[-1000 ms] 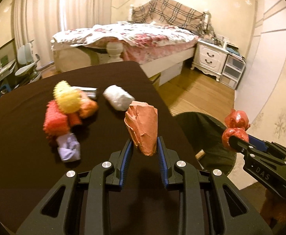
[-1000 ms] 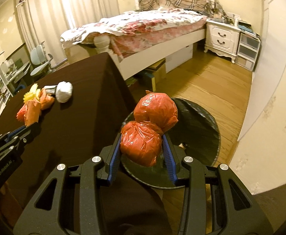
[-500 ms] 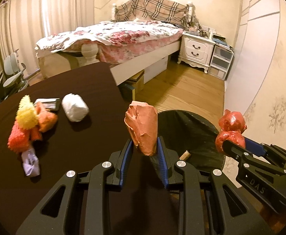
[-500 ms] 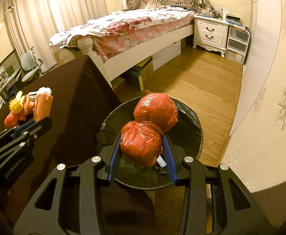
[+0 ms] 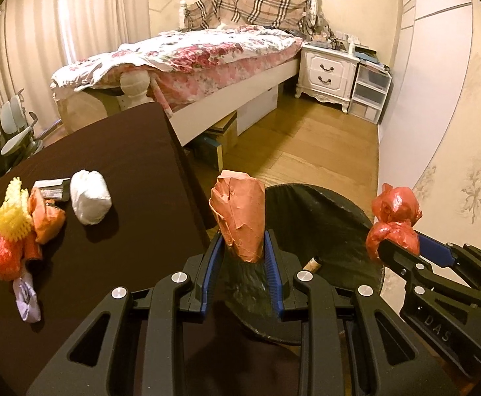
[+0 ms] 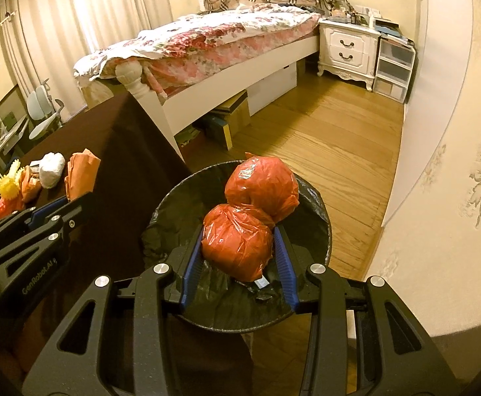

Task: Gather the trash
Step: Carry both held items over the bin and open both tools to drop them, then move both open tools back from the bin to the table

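My left gripper [image 5: 243, 247] is shut on a crumpled orange paper wad [image 5: 238, 213], which it holds at the table's right edge, over the near rim of the black-lined bin [image 5: 326, 204]. The right gripper [image 6: 238, 247] is shut on a knotted red plastic bag [image 6: 240, 241] directly above the bin's [image 6: 319, 204] opening. From the left wrist view, that red bag [image 5: 395, 211] hangs at the bin's right side. On the dark table [image 5: 125, 151] lie a white wad [image 5: 90, 196], a yellow foam net [image 5: 13, 217], an orange foam net [image 5: 6, 259], an orange wrapper [image 5: 45, 219] and a lilac wad [image 5: 26, 298].
The bin stands on wood floor between the table edge and a cream wall [image 6: 444, 198]. Small scraps [image 6: 261, 282] lie at its bottom. Behind are a bed [image 5: 207, 52], boxes under it [image 5: 217, 142], a white nightstand [image 5: 326, 72] and office chairs [image 5: 16, 132] at far left.
Both grippers have carried their loads to the right, off the table and toward the bin. The right one now hangs over the bin's middle; the table trash has slid left in view.
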A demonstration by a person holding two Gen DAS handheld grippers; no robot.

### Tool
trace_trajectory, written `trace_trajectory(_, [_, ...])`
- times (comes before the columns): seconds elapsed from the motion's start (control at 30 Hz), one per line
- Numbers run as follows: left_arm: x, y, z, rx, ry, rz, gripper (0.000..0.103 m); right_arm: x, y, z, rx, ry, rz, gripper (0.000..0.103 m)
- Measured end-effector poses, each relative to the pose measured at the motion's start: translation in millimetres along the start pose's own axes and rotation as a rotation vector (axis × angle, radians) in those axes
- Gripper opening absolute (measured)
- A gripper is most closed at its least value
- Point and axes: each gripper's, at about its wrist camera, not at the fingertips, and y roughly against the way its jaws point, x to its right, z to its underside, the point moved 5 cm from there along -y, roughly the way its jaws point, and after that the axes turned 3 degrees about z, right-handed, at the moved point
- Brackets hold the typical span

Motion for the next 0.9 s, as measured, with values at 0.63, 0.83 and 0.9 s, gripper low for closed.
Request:
trace_trajectory(0.63, [-11.1,16.4,4.9,0.023,0.044,-0.048,0.072,9.9,3.3,6.1,0.004,-0.042,0.027,0.058])
trace_trajectory(0.83, [-29.1,25.4,9.8,0.019,0.073,-0.08,0.072,-2.5,8.6,6.5,0.009,-0.027,0.01,0.058])
trace_trajectory(0.9, [-35.8,29.3,12.4,0.02,0.082,-0.091,0.072,-9.0,9.8,4.9,0.011,-0.02,0.002,0.058])
